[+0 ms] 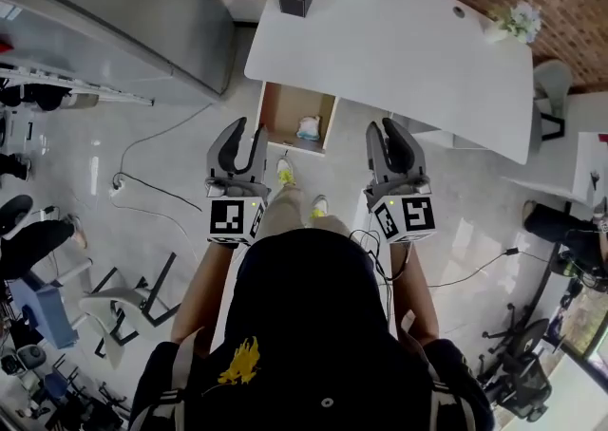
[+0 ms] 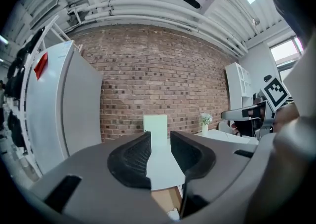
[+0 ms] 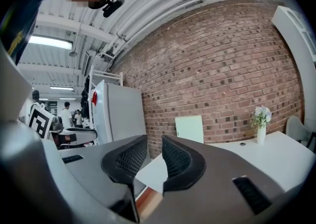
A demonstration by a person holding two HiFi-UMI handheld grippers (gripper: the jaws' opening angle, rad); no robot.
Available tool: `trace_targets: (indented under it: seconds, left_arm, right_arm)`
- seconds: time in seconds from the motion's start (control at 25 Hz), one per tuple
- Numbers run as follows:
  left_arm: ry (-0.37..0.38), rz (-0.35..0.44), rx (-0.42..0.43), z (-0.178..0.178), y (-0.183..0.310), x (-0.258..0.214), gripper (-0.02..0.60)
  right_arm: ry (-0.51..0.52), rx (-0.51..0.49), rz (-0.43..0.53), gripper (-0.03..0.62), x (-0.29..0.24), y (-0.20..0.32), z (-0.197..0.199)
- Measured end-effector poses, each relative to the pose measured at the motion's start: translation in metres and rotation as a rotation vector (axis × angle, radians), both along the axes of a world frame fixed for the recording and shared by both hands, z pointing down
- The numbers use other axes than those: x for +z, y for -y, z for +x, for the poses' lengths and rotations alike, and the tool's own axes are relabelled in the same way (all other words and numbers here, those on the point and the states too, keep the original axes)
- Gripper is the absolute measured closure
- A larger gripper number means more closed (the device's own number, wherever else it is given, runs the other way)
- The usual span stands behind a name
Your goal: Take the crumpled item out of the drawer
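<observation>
Wooden drawer: stood open under desk
Item: pale whitish-blue crumpled wad, lay inside, right of middle
Left gripper: jaws apart, empty
Right gripper: jaws apart, empty

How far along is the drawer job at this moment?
Done: the drawer under the white desk already stands open. In hand: nothing. The left hand-held gripper and right hand-held gripper hover short of the drawer, jaws apart and empty. Left: the crumpled item still lies inside the drawer, so reaching in, gripping it and lifting it out all remain.
</observation>
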State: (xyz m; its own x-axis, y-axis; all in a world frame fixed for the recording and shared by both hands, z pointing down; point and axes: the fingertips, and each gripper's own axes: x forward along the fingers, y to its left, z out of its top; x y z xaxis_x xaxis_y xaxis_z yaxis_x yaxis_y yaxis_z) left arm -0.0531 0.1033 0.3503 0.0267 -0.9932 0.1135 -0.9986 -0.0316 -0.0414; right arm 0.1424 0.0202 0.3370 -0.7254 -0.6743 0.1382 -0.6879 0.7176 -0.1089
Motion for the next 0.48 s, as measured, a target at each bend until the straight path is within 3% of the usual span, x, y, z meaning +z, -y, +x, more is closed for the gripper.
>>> trace_targets:
  seconds: [0.24,0.48]
  left_arm:
    - [-0.086,-0.073,0.123,-0.037,0.038,0.052,0.357]
    - [-0.094,-0.067,0.189,-0.069,0.084,0.068,0.353]
  right_arm:
    - [-0.119,-0.049,-0.065,0.350,0.032,0.011,-0.064]
    - [-0.271,-0.093,-0.311,0.332,0.131,0.022,-0.113]
